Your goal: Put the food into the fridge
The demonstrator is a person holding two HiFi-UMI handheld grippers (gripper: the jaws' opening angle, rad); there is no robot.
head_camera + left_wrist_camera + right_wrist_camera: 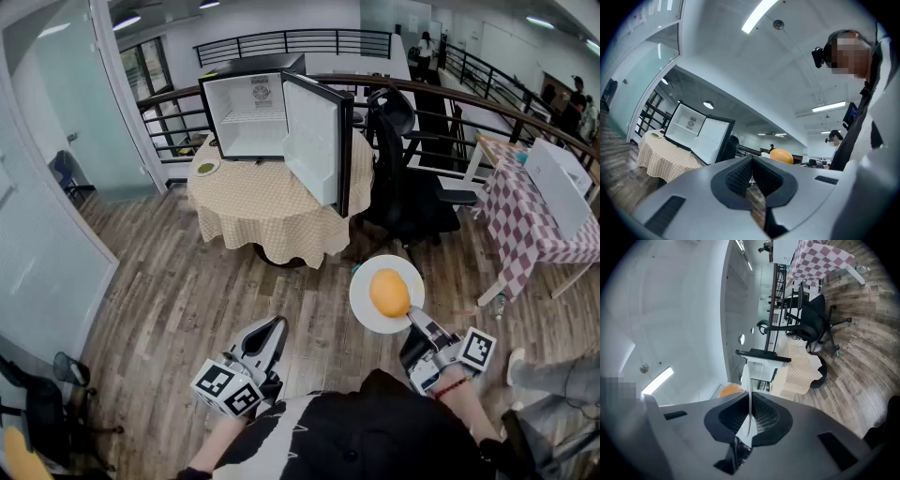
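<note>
A white plate (373,309) carries a round orange-yellow food item (389,292). My right gripper (418,322) is shut on the plate's near rim and holds it level above the wooden floor. In the right gripper view the plate's edge (748,390) stands clamped between the pads, with the food (730,390) behind it. My left gripper (266,343) is shut with nothing in it; its closed pads (740,177) show in its own view. The small black fridge (251,114) stands on the round table (267,202), with its door (319,141) swung open and its white inside bare.
A small plate with something green (206,168) lies on the table left of the fridge. A black office chair (412,183) stands right of the table. Further right is a table with a pink checked cloth (534,220). A glass wall (56,141) runs along the left.
</note>
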